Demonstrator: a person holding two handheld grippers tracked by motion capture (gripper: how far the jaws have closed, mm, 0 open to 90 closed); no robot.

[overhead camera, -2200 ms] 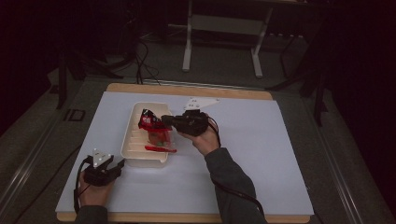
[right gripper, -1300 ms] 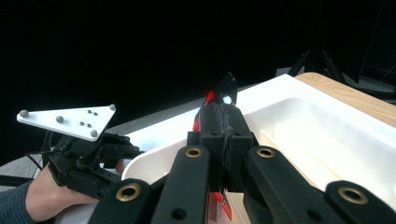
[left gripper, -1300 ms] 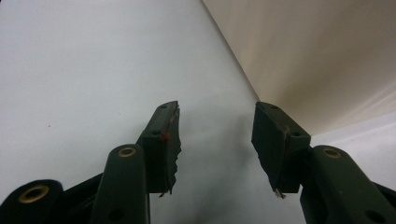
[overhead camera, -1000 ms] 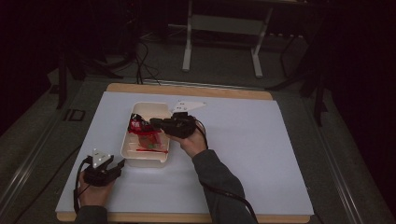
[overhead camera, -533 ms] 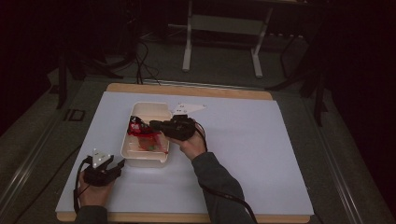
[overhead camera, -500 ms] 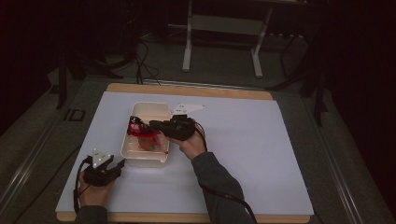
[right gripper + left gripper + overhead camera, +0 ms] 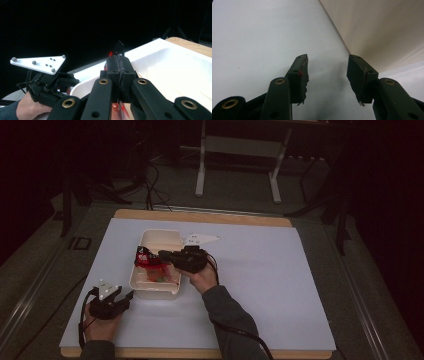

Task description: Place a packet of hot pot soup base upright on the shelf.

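White sheeting covers our wooden bench (image 7: 260, 270). Nearest us, the left hand-held gripper (image 7: 122, 298) rests on it with jaws apart and empty, just beside the cream rectangular plastic tray (image 7: 161, 239). Farther in, our right hand-held gripper (image 7: 162, 254) pinches a red and black crumpled wrapper (image 7: 144, 257) over the tray.

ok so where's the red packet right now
In the high view the red packet is pinched in the right gripper, just above the left side of the white tray.
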